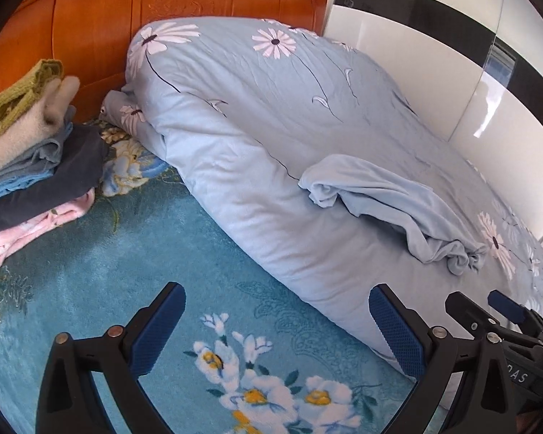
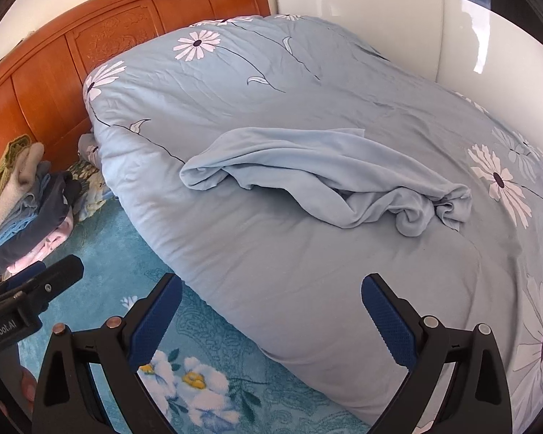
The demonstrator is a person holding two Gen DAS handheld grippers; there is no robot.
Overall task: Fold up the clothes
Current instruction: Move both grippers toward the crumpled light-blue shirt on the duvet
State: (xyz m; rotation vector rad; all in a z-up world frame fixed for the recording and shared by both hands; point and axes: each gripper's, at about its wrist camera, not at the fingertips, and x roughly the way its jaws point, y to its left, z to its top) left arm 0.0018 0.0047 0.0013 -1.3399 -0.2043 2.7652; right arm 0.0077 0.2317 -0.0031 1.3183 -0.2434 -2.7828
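Note:
A crumpled light blue garment (image 1: 391,202) lies on top of the flowered blue duvet (image 1: 257,115); it also shows in the right wrist view (image 2: 318,177), ahead of the fingers. My left gripper (image 1: 277,322) is open and empty, low over the teal flowered blanket (image 1: 126,271), short of the duvet's edge. My right gripper (image 2: 271,307) is open and empty, over the duvet's near edge (image 2: 307,289). The right gripper also shows at the lower right of the left wrist view (image 1: 488,311). The left gripper shows at the left of the right wrist view (image 2: 43,282).
A stack of folded clothes (image 1: 32,152) sits at the left by the orange wooden headboard (image 1: 184,3); it also shows in the right wrist view (image 2: 25,209). A glossy white wardrobe (image 2: 398,25) stands along the far right side of the bed.

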